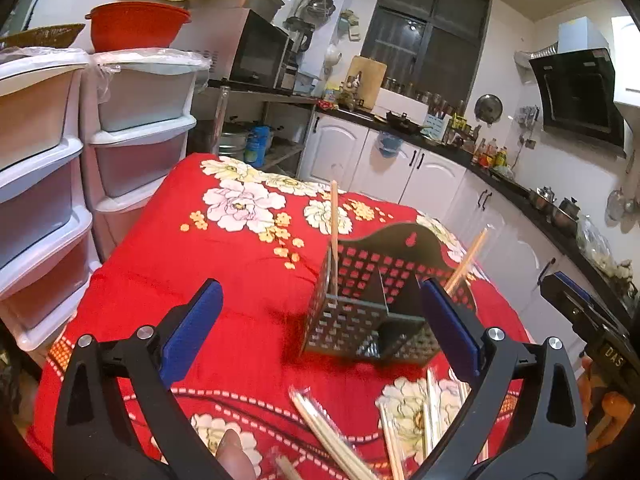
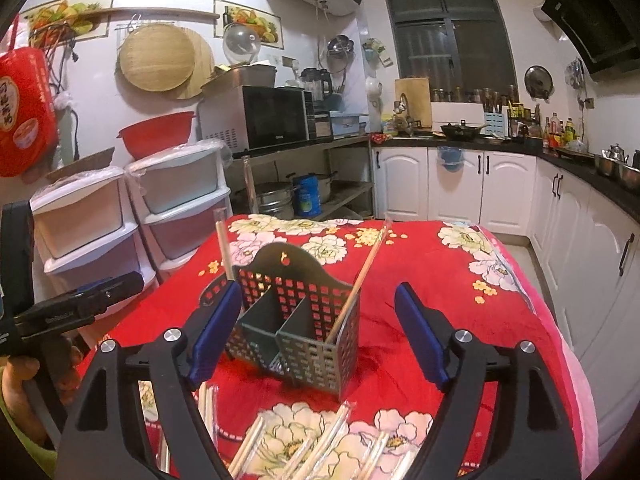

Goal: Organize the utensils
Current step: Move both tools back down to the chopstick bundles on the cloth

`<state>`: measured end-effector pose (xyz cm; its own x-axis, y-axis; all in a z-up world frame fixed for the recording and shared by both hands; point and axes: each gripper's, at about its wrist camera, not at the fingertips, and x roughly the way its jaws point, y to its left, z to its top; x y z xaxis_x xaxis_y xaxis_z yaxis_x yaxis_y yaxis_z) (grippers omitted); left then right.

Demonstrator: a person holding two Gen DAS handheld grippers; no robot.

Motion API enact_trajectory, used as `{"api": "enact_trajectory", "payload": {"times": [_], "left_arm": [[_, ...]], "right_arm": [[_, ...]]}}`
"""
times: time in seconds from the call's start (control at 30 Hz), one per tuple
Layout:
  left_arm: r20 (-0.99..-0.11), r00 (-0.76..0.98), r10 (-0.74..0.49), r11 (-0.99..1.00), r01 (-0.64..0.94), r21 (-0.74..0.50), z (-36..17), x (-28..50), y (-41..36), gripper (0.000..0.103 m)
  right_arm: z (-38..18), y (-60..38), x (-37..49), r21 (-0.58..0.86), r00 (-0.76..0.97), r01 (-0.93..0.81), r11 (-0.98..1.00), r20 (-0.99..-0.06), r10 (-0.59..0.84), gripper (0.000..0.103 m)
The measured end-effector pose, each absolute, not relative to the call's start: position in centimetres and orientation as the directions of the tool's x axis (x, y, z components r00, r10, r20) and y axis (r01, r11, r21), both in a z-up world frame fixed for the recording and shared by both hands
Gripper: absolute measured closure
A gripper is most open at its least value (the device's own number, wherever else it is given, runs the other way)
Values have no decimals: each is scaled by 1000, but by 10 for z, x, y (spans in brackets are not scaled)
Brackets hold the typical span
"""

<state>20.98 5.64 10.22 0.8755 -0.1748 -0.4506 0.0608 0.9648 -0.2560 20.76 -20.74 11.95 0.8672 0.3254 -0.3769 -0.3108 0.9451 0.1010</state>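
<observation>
Red cloth lay under the holder [image 2: 298, 332], which kept two chopsticks. Both my left gripper [image 1: 320, 332] and right gripper [image 2: 316, 332] gaped wide, empty. Next I needed another chopstick [image 2: 256, 444] from the pile before the holder.

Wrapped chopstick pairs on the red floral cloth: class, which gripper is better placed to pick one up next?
Probably the right gripper: open and empty, with several wrapped chopstick pairs lying directly below its jaws. The left gripper is open too, but its packets lie off to its right.

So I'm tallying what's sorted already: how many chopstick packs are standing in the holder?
2. One stands upright at the holder's back left corner; the other leans in its right compartment. More wrapped packs lie on the cloth in front.
</observation>
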Motion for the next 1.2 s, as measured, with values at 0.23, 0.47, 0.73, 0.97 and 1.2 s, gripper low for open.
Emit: {"api": "enact_trajectory", "payload": {"times": [0.23,0.47,0.73,0.97,1.2], "left_arm": [[-482,856,-187,965,67,-255,89,196,56,12],[-510,839,-191,963,60,-262,72,182,61,12],[-573,795,-198,960,39,-277,44,170,63,12],[-623,753,-211,959,36,-281,19,161,57,12],[-664,714,-224,958,37,-284,-2,153,51,12]], "right_arm": [[110,-208,191,89,855,-327,941,-396,335,27],[99,-210,178,85,843,-330,940,-420,335,27],[80,-213,168,91,822,-330,940,-462,333,27],[64,-216,163,94,799,-327,940,-504,328,27],[49,-219,159,90,776,-327,941,-542,322,27]]}}
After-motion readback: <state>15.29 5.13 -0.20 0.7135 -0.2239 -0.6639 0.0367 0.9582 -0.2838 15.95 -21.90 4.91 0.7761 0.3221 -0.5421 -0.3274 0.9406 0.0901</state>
